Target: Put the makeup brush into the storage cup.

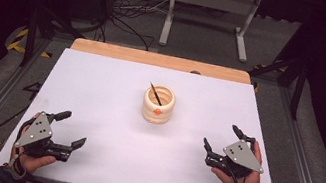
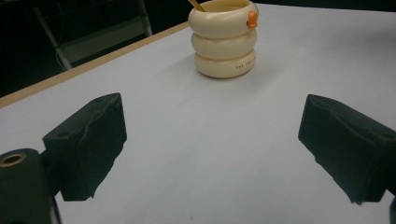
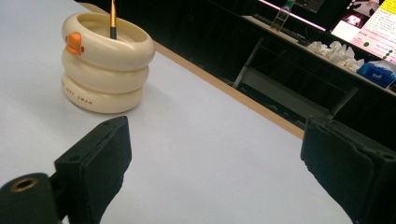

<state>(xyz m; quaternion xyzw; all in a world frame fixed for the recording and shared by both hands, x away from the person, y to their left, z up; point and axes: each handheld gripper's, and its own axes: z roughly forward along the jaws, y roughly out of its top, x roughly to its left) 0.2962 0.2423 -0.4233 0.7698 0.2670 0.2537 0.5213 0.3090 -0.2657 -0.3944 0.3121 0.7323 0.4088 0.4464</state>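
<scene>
A cream ringed holder [image 1: 159, 103] with an orange beak stands upright near the middle of the white table [image 1: 116, 88]. A thin brush or pencil [image 1: 155, 93] leans inside it. The holder [image 2: 224, 39] rises ahead of the left gripper's camera, and the holder [image 3: 105, 63] sits at the upper left in the right gripper view, the stick [image 3: 113, 18] poking out of it. My left gripper [image 1: 73, 129] rests open near the front left corner. Held at the front right is my right gripper [image 1: 222, 138], also open. Nothing lies between either pair of jaws.
A wooden strip [image 1: 161, 60] borders the table's far edge. Beyond it a metal stand [image 1: 210, 13] and cables [image 1: 129, 12] sit on the floor. In the right gripper view a desk with a blue box [image 3: 378, 72] and a monitor stands farther off.
</scene>
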